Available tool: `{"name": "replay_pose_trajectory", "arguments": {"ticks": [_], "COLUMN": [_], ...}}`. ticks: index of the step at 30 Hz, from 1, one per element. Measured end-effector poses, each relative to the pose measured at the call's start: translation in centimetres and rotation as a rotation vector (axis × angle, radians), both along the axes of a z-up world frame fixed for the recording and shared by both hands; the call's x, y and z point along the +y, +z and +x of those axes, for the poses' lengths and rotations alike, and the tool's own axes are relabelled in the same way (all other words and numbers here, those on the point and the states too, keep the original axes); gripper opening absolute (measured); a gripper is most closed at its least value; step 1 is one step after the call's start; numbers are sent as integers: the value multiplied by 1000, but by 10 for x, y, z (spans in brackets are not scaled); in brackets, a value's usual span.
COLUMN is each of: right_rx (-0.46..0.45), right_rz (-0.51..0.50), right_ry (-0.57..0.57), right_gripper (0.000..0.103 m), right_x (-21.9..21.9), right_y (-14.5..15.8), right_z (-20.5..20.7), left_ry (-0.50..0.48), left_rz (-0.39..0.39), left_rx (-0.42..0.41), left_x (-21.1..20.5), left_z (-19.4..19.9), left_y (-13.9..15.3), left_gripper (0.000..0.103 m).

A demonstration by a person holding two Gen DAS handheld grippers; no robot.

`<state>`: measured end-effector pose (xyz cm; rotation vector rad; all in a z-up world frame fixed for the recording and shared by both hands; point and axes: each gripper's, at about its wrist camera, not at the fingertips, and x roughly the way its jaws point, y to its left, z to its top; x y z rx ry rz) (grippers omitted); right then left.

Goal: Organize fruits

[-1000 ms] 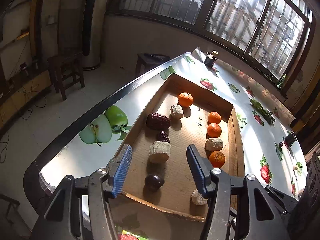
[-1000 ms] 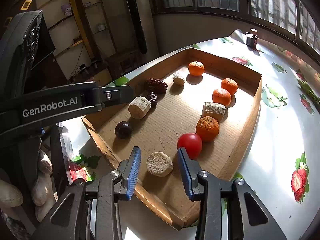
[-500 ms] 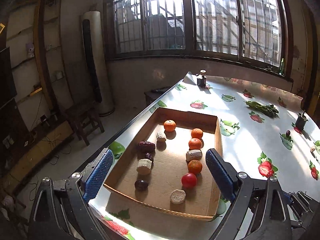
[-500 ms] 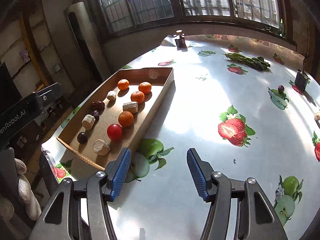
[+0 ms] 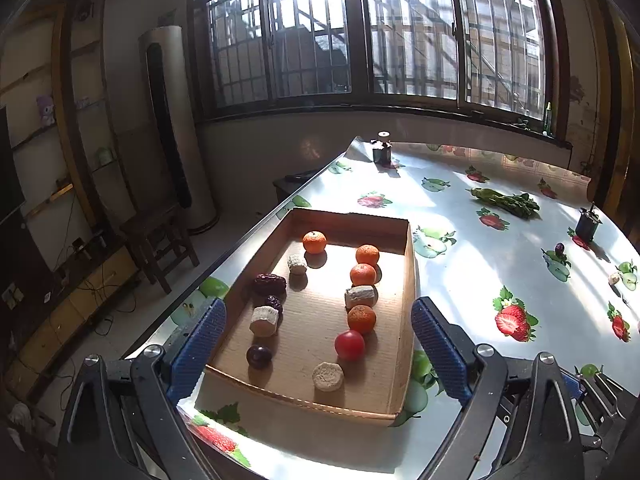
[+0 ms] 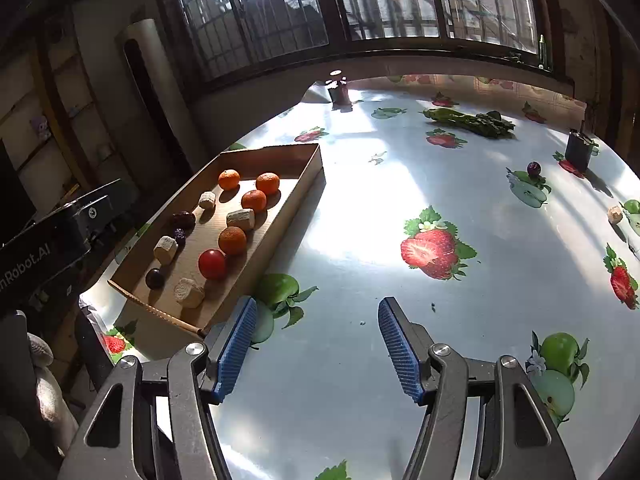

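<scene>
The cardboard tray (image 5: pixel 404 300) sits at the near left corner of the surface (image 6: pixel 400 208), and most of the fruit is already inside it: four oranges in a loose line up its right side, a red tomato (image 5: pixel 349 345) just below the lowest orange (image 5: pixel 361 319), and dates and a dark plum (image 5: pixel 259 356) along its left side with pale chunks scattered between. The left tool (image 5: pixel 318 354) hangs over the tray's near end, spread very wide and holding nothing. The right tool (image 6: pixel 318 350) is off to the tray's right above bare tablecloth, also gaping and empty.

Far to the right of the tray two loose pieces remain: a small dark plum (image 6: pixel 533 168) beside a black pot, and a pale chunk (image 6: pixel 615 214) nearer the edge. My guess is the next job is fetching one of these. The plum is round and will roll, so the right tool should come down straight over it, fingers either side at its widest part, and close gently. Once back at the tray, it belongs on the left with the other dark fruit
</scene>
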<state>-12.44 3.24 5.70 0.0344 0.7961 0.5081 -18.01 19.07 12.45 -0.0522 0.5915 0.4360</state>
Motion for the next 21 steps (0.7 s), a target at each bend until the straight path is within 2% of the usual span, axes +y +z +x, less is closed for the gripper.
{"name": "replay_pose_trajectory", "arguments": {"ticks": [13,21], "right_rx": [-9,-33], "right_rz": [-36,-51], "right_ry": [-1,6], "right_gripper": [70,70], "right_x": [9,15], "right_y": [-4,-4], "right_z": [-2,-4], "left_ry": [0,57], "left_rz": [-10,16], "left_rx": [-2,-121], "left_x": [1,6], "left_z": [0,-17], "left_y": [-5,4], "left_gripper": [94,94]}}
